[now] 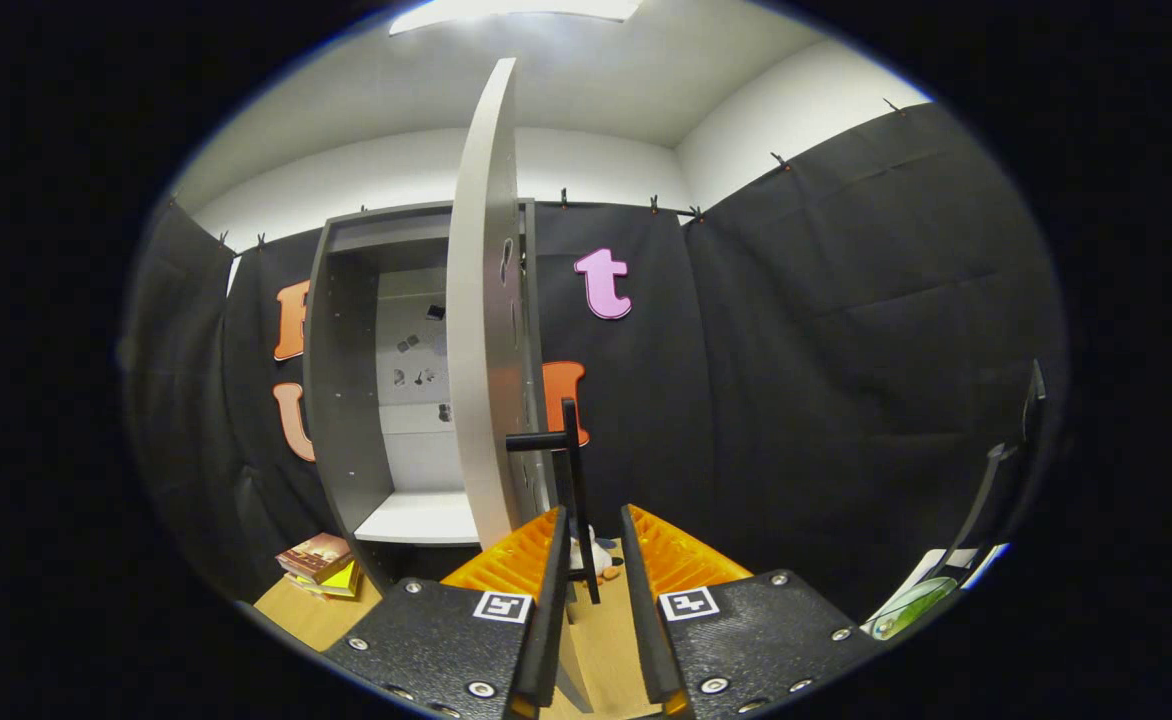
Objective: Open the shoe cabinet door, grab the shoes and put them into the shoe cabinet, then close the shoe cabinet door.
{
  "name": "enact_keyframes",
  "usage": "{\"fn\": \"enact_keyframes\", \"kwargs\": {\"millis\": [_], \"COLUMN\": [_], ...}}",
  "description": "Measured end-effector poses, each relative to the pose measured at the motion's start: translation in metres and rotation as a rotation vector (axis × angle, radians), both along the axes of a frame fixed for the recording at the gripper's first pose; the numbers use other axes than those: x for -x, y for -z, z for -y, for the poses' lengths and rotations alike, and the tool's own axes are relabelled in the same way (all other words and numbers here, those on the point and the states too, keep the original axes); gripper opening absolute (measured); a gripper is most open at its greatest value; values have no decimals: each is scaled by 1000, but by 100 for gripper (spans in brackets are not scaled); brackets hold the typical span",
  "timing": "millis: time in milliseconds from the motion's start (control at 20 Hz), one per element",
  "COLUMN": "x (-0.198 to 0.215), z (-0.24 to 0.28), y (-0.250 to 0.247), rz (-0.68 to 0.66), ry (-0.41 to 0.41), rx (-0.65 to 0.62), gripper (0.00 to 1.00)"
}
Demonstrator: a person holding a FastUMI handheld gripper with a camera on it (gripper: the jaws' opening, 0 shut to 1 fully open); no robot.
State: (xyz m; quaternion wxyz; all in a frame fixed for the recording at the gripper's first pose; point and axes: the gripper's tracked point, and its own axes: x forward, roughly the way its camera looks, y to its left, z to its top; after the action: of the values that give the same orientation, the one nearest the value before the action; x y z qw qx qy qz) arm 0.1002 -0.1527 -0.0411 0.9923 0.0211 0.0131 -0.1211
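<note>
A: What are the gripper (591,545) fingers at?

B: They stand a little apart, with the door's black bar handle (574,470) running down through the gap. Whether both fingers press on it I can't tell; they look close on either side of it, no more.

A: And the cabinet door (481,330)?

B: Swung well out. We see it almost edge-on, just ahead of the fingers, and the grey shoe cabinet (341,380) stands open beyond it to the left, with a pale shelf (416,520) inside that looks bare.

A: The shoes?

B: A small white and orange shape (596,556) lies low on the wooden floor (606,640) between the fingertips, beyond the handle. It may be a shoe; it's too small to be sure. A stack of books (318,565) sits by the cabinet's foot.

A: So how far along?

B: I'd judge the opening step done or nearly so. Fetching the shoes, shelving them and closing the door are all left.
</note>
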Motion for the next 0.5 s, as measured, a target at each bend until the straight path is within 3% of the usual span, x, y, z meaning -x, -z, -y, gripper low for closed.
{"fn": "enact_keyframes", "kwargs": {"millis": [300,500], "x": [16,24], "z": [19,11], "y": [-8,-10], "rz": [27,31], "ry": [70,59], "rx": [15,13], "gripper": [36,42]}}
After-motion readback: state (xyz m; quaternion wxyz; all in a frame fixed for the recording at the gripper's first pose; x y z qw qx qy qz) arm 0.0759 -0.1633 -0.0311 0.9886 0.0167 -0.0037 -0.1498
